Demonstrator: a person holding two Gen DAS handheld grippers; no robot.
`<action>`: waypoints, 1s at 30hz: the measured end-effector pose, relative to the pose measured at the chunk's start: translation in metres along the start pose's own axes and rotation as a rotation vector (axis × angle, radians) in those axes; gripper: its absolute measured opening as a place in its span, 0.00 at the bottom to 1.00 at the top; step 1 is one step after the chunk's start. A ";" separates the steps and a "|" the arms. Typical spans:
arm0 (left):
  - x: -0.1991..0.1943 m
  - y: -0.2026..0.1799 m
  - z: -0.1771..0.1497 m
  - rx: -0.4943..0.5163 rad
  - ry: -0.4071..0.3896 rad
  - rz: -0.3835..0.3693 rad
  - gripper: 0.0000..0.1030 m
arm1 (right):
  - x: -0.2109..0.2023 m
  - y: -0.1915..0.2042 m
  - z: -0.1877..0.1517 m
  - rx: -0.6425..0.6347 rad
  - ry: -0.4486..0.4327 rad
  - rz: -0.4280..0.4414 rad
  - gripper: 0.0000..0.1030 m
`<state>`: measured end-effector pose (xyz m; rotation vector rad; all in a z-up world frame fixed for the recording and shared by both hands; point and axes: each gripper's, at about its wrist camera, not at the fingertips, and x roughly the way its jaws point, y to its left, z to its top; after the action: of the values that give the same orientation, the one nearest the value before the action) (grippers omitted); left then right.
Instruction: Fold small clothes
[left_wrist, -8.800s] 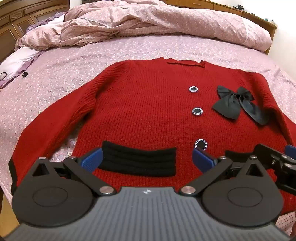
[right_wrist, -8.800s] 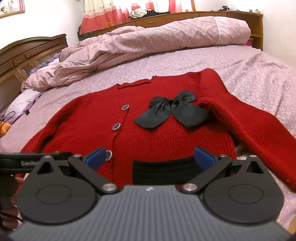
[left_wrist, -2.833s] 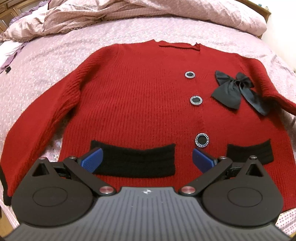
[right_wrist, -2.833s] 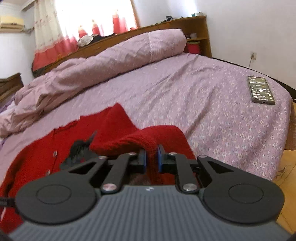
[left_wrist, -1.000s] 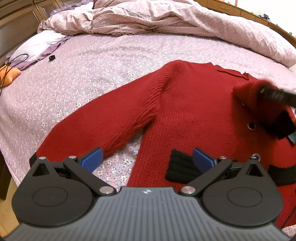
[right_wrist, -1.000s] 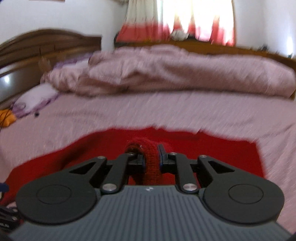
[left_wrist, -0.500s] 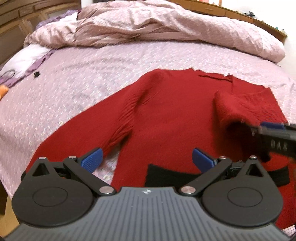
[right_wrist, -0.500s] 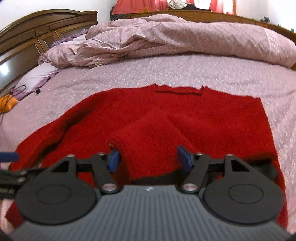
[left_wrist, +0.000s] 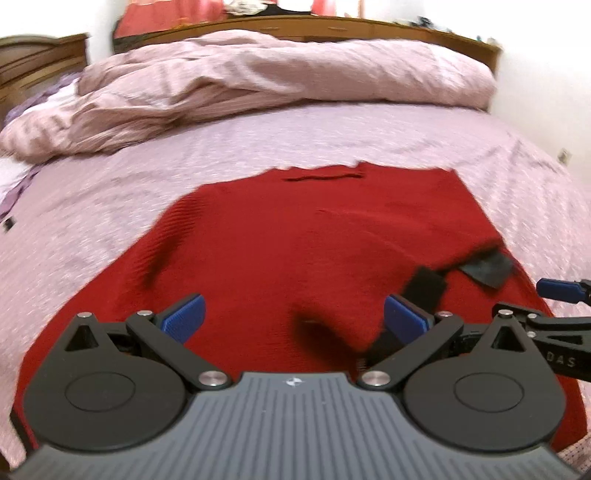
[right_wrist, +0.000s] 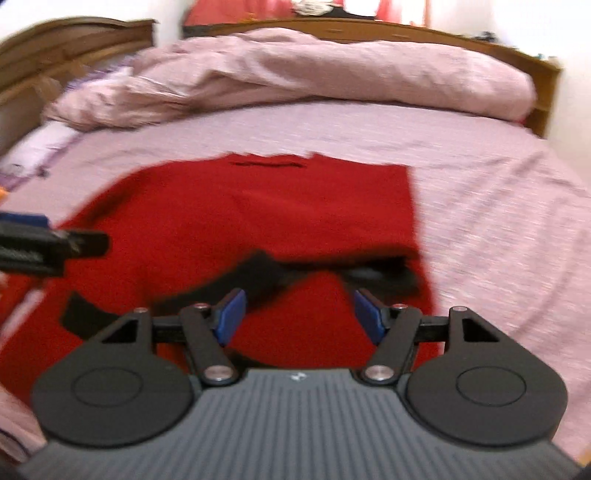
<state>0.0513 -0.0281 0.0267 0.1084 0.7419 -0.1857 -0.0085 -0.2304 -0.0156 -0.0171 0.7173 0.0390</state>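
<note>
A red knit cardigan (left_wrist: 295, 229) lies flat on the pink floral bedsheet (left_wrist: 517, 177). Its right sleeve is folded in across the front, so the right side (right_wrist: 402, 206) is a straight edge. Blurred black trim (right_wrist: 258, 273) crosses the lower front. The left sleeve (left_wrist: 92, 314) still runs out to the lower left. My left gripper (left_wrist: 295, 312) hovers open over the lower front with nothing between its blue pads. My right gripper (right_wrist: 300, 314) is open above the black trim, holding nothing. One of its fingers (left_wrist: 557, 288) shows at the right edge of the left wrist view.
A rumpled pink duvet (left_wrist: 258, 74) is heaped along the far side of the bed. A wooden shelf (left_wrist: 369, 29) runs behind it, and a wooden headboard (right_wrist: 74, 44) stands on the left. A pale pillow (right_wrist: 48, 144) lies at the left.
My right gripper let go of the red sleeve and opened, and the sleeve now lies across the cardigan's front. Both grippers have shifted sideways, the left one toward the cardigan's middle.
</note>
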 end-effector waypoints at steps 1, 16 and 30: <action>0.004 -0.009 0.001 0.020 0.007 -0.014 1.00 | 0.002 -0.006 -0.003 0.009 0.008 -0.025 0.65; 0.100 -0.109 -0.012 0.300 0.092 0.011 1.00 | 0.030 -0.051 -0.039 0.125 0.101 -0.044 0.65; 0.063 -0.046 -0.008 0.130 0.010 0.002 0.35 | 0.037 -0.056 -0.045 0.151 0.091 -0.013 0.69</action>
<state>0.0823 -0.0802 -0.0231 0.2338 0.7395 -0.2320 -0.0079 -0.2861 -0.0732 0.1213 0.8100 -0.0285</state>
